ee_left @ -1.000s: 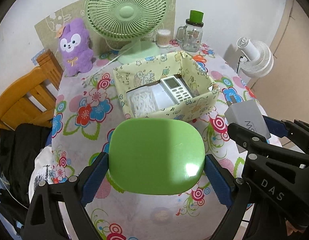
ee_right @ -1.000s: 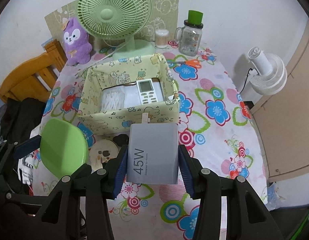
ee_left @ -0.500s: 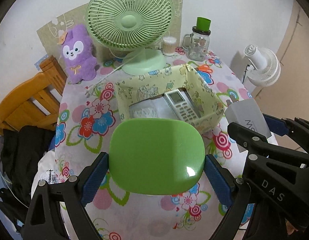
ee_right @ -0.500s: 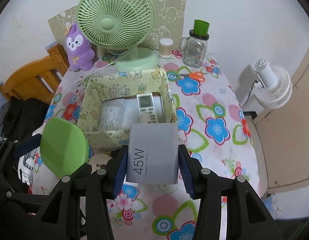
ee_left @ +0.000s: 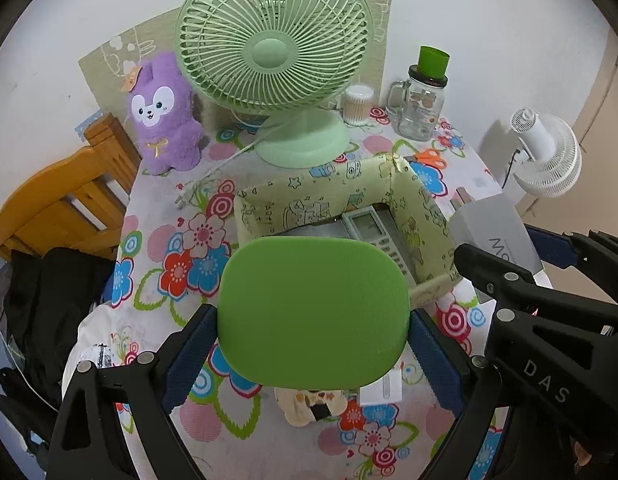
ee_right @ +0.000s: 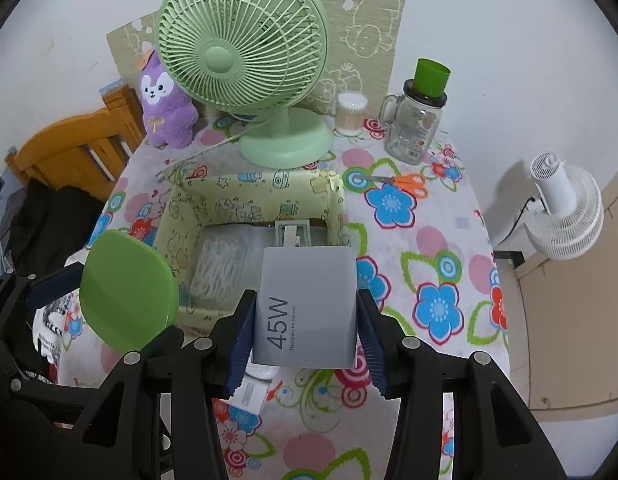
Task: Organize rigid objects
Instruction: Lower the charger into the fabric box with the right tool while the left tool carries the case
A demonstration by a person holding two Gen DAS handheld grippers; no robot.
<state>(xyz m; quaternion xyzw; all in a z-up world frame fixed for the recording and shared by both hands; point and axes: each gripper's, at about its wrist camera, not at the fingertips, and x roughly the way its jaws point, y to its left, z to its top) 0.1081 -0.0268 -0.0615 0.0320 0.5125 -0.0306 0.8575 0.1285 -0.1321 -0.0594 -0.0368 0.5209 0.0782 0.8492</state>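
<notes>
My left gripper (ee_left: 313, 344) is shut on a flat green rounded object (ee_left: 313, 311), held above the table just in front of the yellow patterned box (ee_left: 293, 204). My right gripper (ee_right: 305, 332) is shut on a grey 45W charger (ee_right: 307, 305), held above the box's near right corner (ee_right: 341, 216). The box holds a white remote (ee_left: 373, 232) and a clear bag of white sticks (ee_right: 219, 268). The green object also shows at left in the right wrist view (ee_right: 129, 292), and the charger at right in the left wrist view (ee_left: 497, 236).
A green desk fan (ee_left: 275, 56), a purple plush (ee_left: 163, 116), a cotton swab tub (ee_left: 357, 104) and a glass jar (ee_left: 423, 100) stand at the back of the floral table (ee_left: 165, 264). Orange scissors (ee_right: 405, 182) lie right of the box. A cream item (ee_left: 311, 404) and white card (ee_left: 381, 390) lie below my left gripper. A wooden chair (ee_left: 57, 208) stands left, a white fan (ee_right: 565, 216) right.
Both grippers have moved forward toward the box and risen a little, each still holding its object. The box now sits closer under them.
</notes>
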